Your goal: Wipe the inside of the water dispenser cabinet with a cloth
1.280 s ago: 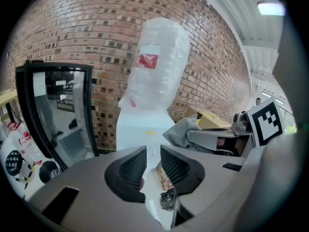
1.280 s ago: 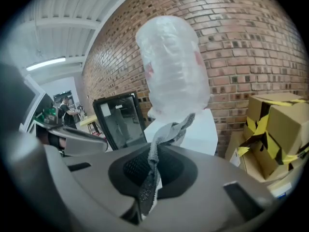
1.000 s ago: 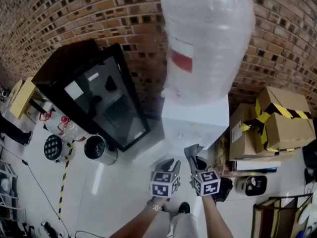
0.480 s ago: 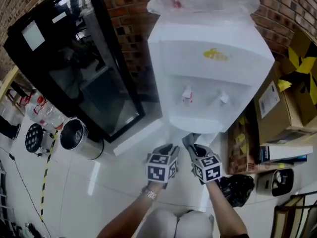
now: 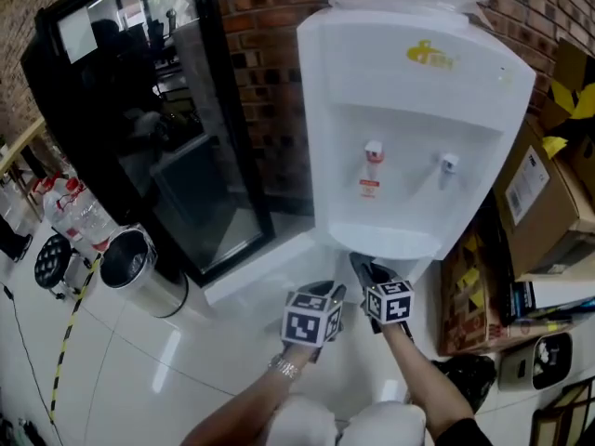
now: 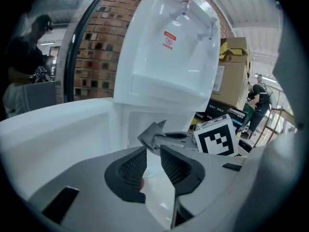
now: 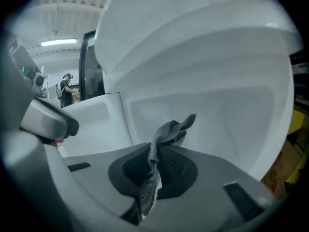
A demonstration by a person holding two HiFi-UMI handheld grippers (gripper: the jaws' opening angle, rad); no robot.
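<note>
The white water dispenser (image 5: pixel 409 128) stands against the brick wall, a red tap (image 5: pixel 373 149) and a blue tap (image 5: pixel 449 163) on its front. Its white cabinet door (image 5: pixel 251 269) hangs open to the left at the base. My right gripper (image 5: pixel 363 268) is just under the drip ledge, shut on a grey cloth (image 7: pixel 161 141) that sticks up between its jaws toward the white recess (image 7: pixel 207 115). My left gripper (image 5: pixel 325 294) hovers just to the left, its jaws (image 6: pixel 153 154) a narrow gap apart with nothing between them. The cloth (image 6: pixel 152 132) also shows ahead of it.
A black glass-door fridge (image 5: pixel 139 128) stands on the left, with a steel bin (image 5: pixel 130 266) and water bottles (image 5: pixel 72 214) beside it. Cardboard boxes (image 5: pixel 548 193) and a black bag (image 5: pixel 474 374) crowd the right. A person (image 6: pixel 260 95) stands far off.
The head view has dropped lower and closer, so the dispenser's front and taps now fill more of the picture. Both grippers have edged forward toward its base, the cloth still held.
</note>
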